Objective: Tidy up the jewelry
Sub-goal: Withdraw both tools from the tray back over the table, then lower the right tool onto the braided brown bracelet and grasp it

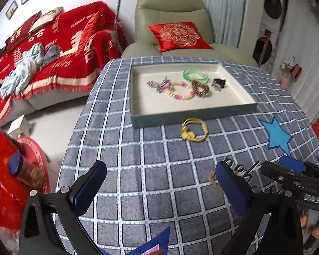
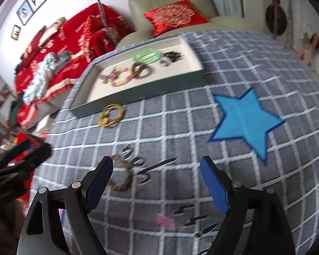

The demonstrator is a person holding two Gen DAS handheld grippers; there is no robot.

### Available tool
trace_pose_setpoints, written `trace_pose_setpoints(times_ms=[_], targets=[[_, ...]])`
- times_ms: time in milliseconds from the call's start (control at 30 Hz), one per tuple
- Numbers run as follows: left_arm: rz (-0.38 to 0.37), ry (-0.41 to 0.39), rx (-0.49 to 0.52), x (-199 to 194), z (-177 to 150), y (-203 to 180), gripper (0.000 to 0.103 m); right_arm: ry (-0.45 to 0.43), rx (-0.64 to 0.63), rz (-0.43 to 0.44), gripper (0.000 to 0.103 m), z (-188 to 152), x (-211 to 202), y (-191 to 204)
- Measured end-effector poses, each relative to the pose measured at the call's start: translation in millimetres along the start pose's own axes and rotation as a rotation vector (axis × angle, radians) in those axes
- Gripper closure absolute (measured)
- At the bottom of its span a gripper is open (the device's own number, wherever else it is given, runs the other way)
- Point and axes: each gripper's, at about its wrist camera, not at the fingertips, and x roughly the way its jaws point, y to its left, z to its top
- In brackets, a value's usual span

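**A:** What do I have on the left?

**B:** My left gripper [image 1: 159, 180] hangs over the grey-blue checked tablecloth [image 1: 125, 148], its blue-padded jaws spread wide with nothing between them. Just beside its right finger lies a braided tan rope bracelet [image 1: 212, 179], partly hidden behind that finger.

**A:** And farther back?

**B:** A shallow rectangular tray with a cream lining and teal walls [image 1: 191, 118]. From left to right it holds a small dark-and-pink chain [image 1: 157, 84], a pink-and-yellow beaded bracelet [image 1: 180, 90], a brown chain bracelet [image 1: 200, 88], a translucent green bangle [image 1: 195, 75] and a dark hair claw [image 1: 218, 83]. A yellow cord bracelet with a bead [image 1: 194, 130] lies on the cloth, just in front of the tray's near wall.

**A:** The right side?

**B:** My right gripper [image 2: 157, 178] is also spread and empty, above the cloth's dark lettering [image 2: 144, 165]. The rope bracelet sits just beside its left finger. Well to the right, a blue star patch [image 2: 244, 121] lies flat on the cloth.
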Motion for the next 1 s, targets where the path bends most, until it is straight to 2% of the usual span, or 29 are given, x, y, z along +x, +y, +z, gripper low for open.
trace_pose_setpoints(times_ms=[167,233,300,400,533,700,1000], targets=[[-0.011,0.047,-0.021,14,-15,7,0.000,0.050,0.007,0.024,0.017,-14,-2,4],[-0.016,0.071,-0.038,20,-23,12,0.000,0.063,-0.012,-0.005,0.017,-19,-3,7],[-0.061,0.116,-0.055,30,-31,18,0.000,0.065,-0.042,-0.036,0.017,-25,-5,11],[-0.059,0.144,-0.077,38,-38,22,0.000,0.079,-0.076,-0.061,0.017,-33,-2,17],[-0.056,0.141,-0.070,41,-37,21,0.000,0.086,-0.126,-0.094,0.017,-36,4,27],[-0.049,0.119,-0.052,40,-26,25,0.000,0.089,-0.169,-0.094,0.017,-30,16,41],[-0.068,0.136,-0.103,52,-10,43,0.000,0.119,-0.279,-0.086,0.017,-25,44,67]])
